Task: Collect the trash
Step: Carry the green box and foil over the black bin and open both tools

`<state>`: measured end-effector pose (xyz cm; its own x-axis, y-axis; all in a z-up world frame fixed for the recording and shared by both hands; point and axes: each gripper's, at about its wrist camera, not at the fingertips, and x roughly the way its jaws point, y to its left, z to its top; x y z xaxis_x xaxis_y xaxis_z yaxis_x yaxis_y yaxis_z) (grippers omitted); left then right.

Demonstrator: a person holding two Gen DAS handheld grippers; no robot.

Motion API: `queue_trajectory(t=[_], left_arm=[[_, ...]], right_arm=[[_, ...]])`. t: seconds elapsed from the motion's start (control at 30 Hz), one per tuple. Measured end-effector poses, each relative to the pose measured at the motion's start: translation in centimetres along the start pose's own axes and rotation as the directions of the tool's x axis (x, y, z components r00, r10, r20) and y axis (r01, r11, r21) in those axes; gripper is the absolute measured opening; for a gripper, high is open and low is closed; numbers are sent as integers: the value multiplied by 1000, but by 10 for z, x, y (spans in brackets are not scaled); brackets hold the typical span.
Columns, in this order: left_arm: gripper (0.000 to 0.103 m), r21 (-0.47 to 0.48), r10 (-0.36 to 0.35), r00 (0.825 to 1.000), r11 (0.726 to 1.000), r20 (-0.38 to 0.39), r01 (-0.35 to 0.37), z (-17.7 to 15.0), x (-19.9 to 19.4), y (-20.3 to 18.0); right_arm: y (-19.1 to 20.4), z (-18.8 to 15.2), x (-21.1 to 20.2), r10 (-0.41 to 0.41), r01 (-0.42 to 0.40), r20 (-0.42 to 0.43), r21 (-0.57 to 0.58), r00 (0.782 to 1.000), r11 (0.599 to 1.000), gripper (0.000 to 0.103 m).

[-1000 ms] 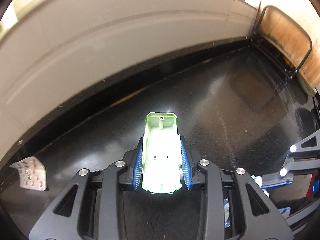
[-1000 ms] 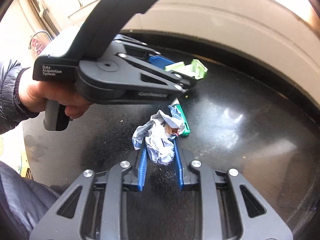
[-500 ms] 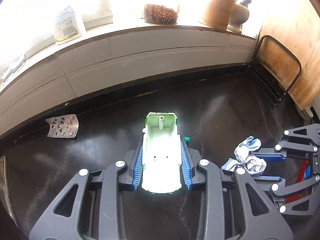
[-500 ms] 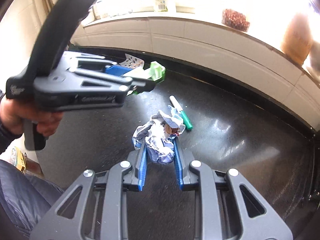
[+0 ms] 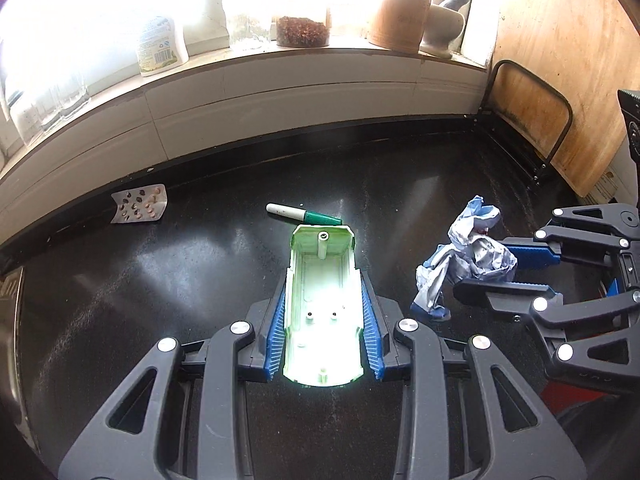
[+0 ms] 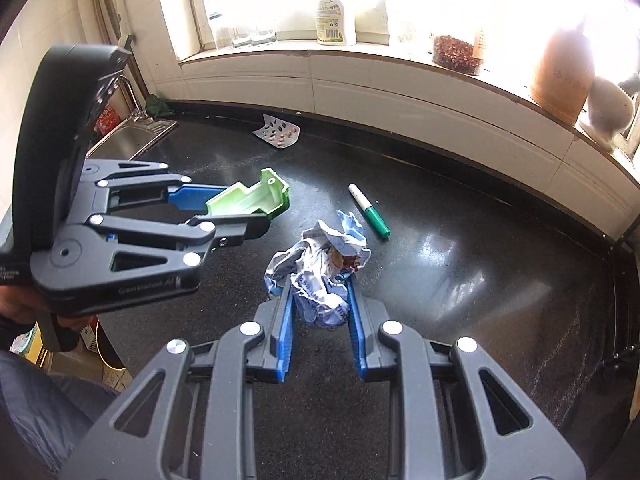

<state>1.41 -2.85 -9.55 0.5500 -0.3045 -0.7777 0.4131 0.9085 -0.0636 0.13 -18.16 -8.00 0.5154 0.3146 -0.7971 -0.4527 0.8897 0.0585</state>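
My left gripper [image 5: 323, 300] is shut on a pale green plastic shell [image 5: 322, 312] and holds it above the black counter [image 5: 160, 280]; it also shows in the right wrist view [image 6: 248, 200]. My right gripper [image 6: 320, 300] is shut on a crumpled blue-white paper wad [image 6: 320, 276], also seen in the left wrist view [image 5: 468, 260], held above the counter. A green-capped marker [image 6: 370, 211] lies on the counter beyond both grippers. A used pill blister pack [image 6: 277, 133] lies near the back wall.
A white tiled ledge [image 6: 400, 80] runs behind the counter with a bottle [image 6: 335, 12], jars and a clay pot [image 6: 560, 72]. A steel sink [image 6: 132, 140] sits at the left. A wooden board in a black rack [image 5: 532, 116] stands at the right end.
Both grippers have lifted and pulled back from the wall with their loads, so the windowsill, marker and blister pack now show. The grips have not changed.
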Motion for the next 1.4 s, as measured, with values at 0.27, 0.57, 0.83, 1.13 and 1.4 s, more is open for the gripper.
queue_trajectory(t=[0.27,0.57,0.83,1.13,1.4], left_arm=[[33,-122,108,994,987,20,-105,-34,-41,30],[33,-370,340,940,871,-21,-323,-115,-122,104],[33,-605,520,837,617,-168,-504,-226,-200,161],[33,-758,555,764,325,-331,-565,-341,-247,186],[33,-802,537,755,219,-376,-555,-393,-254,205]], right_arm=[[44,15,-1,75,-73,11,-92,997,993,24],[158,47,23,268,-267,-37,-295,963,917,24],[301,54,43,448,-476,-179,-469,876,744,24],[440,22,61,513,-632,-383,-578,768,516,24],[517,-6,91,482,-686,-493,-582,724,436,24]])
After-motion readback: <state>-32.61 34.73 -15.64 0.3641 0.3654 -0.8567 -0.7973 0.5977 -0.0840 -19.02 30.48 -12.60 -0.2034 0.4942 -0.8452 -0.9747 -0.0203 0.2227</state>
